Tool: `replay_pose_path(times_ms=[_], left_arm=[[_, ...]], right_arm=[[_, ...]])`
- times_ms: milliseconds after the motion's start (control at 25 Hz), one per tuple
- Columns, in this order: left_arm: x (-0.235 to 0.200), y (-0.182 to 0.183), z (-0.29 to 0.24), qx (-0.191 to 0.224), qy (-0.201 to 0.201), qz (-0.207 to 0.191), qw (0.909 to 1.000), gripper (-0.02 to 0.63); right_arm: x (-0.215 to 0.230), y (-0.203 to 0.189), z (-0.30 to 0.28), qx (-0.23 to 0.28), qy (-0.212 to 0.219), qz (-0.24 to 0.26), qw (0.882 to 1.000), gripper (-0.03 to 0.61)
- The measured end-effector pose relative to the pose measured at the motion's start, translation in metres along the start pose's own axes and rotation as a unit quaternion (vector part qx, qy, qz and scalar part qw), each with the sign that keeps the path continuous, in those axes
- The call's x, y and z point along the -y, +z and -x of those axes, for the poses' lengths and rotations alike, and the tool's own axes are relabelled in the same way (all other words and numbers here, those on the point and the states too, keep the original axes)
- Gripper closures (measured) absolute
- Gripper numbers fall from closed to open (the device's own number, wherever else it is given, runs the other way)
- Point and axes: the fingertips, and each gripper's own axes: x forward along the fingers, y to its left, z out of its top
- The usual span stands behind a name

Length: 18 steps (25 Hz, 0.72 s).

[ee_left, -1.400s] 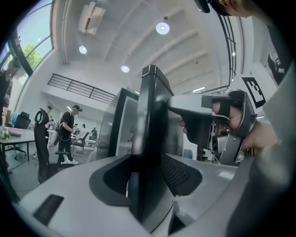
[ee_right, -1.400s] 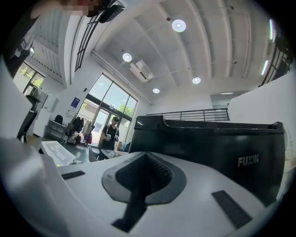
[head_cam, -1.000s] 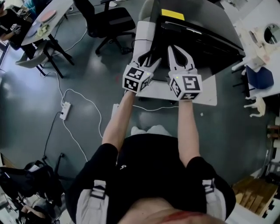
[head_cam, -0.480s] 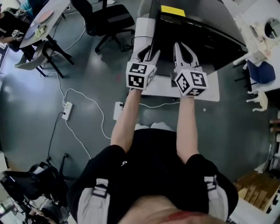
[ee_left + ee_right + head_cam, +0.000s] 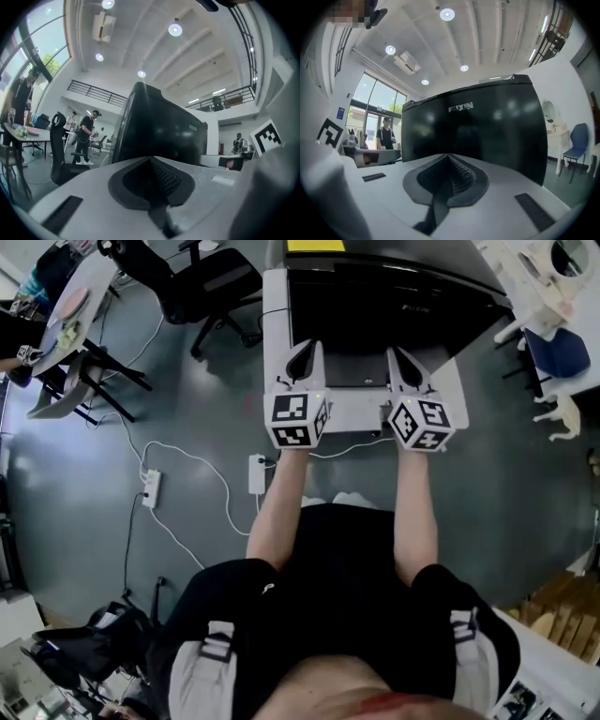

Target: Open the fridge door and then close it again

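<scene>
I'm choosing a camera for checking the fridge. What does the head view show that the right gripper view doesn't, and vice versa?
Only the head view: the yellow sticker atop the fridge and the power strip on the floor. Only the right gripper view: the lettering on the door and the ceiling lights. Both: the black fridge and the shut right gripper.

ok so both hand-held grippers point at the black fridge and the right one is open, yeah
Not quite: the right hand-held gripper is shut, jaws together with nothing between them, as the right gripper view shows. Both do point at the black fridge; the left hand-held gripper has just closed its jaws, also empty.
</scene>
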Motion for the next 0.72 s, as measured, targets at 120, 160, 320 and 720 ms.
replay_pose_path(times_ms=[120,160,320,720], left_arm=[[0.017,-0.008,0.0,-0.017,0.004,-0.029,0.9994,0.615],[0.021,-0.011,0.0,-0.022,0.003,-0.032,0.9992,0.615],[0.027,-0.021,-0.002,-0.037,0.006,-0.035,0.9987,0.615],[0.017,-0.021,0.006,-0.04,0.027,-0.047,0.9977,0.615]], right_arm=[[0.016,-0.003,0.004,-0.012,-0.013,-0.005,1.0,0.584],[0.017,-0.002,0.004,-0.013,-0.009,-0.005,1.0,0.584],[0.01,-0.002,0.004,-0.011,0.023,0.0,1.0,0.584],[0.004,-0.003,-0.005,-0.006,0.042,0.0,0.999,0.584]])
